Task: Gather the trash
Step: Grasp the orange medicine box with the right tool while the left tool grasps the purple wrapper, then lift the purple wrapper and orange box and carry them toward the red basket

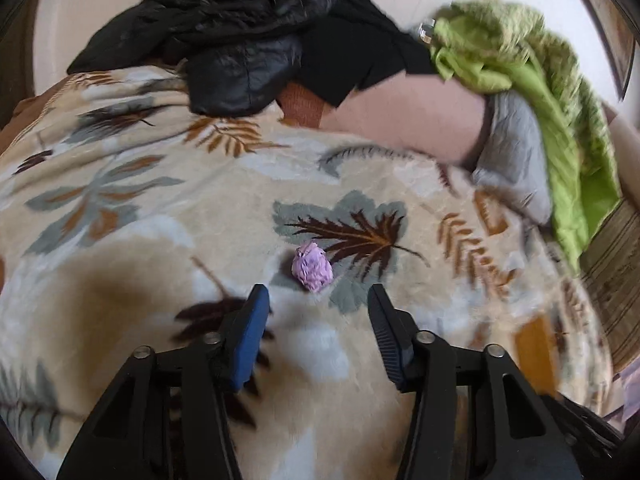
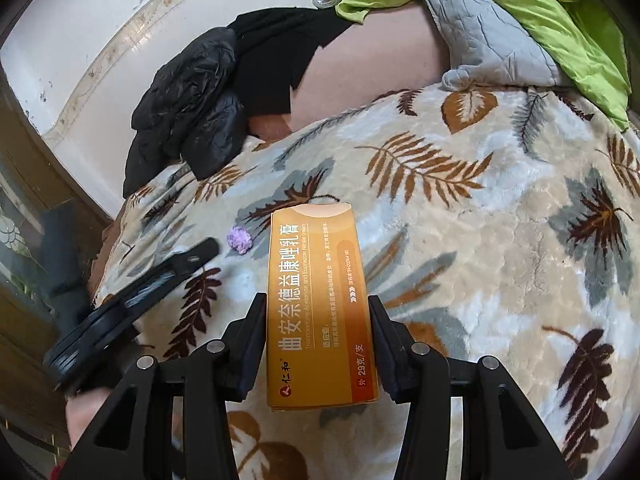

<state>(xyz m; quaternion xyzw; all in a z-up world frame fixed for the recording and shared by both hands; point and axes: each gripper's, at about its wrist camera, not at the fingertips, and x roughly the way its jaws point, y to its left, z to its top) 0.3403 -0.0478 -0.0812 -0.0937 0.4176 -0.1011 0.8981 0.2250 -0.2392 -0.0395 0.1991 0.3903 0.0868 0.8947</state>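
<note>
A small crumpled purple paper ball lies on the leaf-patterned blanket. My left gripper is open and empty, its fingertips just short of the ball, one on each side. The ball also shows in the right wrist view, with the left gripper reaching toward it from the left. My right gripper is shut on an orange medicine box and holds it above the blanket.
A black jacket and black cloth are piled at the far end of the bed by the white wall. A green blanket and grey quilted pillow lie at the right. A dark wooden cabinet stands left of the bed.
</note>
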